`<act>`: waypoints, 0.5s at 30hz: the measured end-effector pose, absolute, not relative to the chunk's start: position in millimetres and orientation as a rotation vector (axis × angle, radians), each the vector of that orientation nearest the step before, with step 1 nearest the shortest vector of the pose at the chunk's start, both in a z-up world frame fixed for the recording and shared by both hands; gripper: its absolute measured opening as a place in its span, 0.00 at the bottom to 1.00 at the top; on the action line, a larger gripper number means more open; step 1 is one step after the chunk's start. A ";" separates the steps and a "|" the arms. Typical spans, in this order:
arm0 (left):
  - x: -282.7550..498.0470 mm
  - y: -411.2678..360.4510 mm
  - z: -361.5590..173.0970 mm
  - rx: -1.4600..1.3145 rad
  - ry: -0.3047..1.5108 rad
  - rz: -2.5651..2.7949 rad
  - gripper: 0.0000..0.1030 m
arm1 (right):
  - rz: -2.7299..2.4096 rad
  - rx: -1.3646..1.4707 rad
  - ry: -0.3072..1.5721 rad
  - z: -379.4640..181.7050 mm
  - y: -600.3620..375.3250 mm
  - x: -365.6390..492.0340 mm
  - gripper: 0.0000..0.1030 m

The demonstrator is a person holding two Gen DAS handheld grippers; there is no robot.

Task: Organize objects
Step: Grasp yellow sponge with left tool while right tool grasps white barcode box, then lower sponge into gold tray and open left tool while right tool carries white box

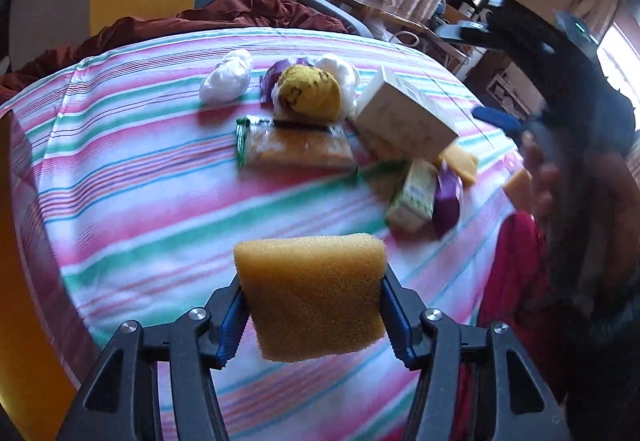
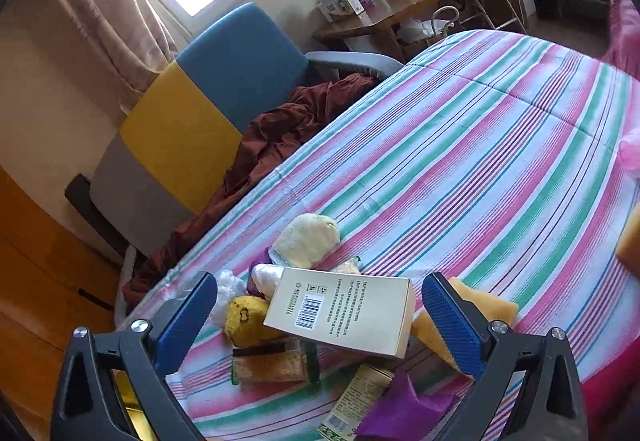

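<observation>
Above striped bed [image 1: 140, 177]: left claw [image 1: 314, 305] clamped on yellow sponge [image 1: 316, 293], held clear of bedding. Right claw [image 2: 320, 317] spread apart, empty, over cream box [image 2: 340, 311] in clutter pile.

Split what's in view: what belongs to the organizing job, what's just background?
Job:
- yellow foam sponge, clamped in left tongs
- cream cardboard box with barcode
- clear-wrapped snack packet
- yellow knitted ball
- purple cloth
- right tongs, open

Background:
- blue-and-yellow chair
- rust-red blanket
- wooden side table
</observation>
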State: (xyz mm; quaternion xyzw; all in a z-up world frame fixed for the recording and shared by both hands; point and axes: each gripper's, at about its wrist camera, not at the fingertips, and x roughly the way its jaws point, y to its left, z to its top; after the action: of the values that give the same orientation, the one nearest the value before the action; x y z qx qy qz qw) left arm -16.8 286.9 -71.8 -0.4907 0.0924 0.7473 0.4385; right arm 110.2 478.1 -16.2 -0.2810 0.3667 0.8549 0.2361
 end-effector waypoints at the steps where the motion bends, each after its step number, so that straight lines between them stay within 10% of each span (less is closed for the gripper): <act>1: -13.0 287.7 -69.9 -1.207 0.242 1.856 0.58 | 2.353 -0.813 0.959 -15.2 475.1 104.8 1.00; 15: 12.7 242.1 -51.1 -1.161 0.181 1.802 0.58 | 2.498 -1.585 0.092 -39.9 454.3 25.4 1.00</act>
State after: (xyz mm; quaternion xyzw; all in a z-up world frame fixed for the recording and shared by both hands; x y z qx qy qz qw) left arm 12.7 242.1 -51.1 -0.4747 0.0738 0.7372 0.4752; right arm 25.4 454.3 -39.9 -0.5332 0.0311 0.8405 0.0909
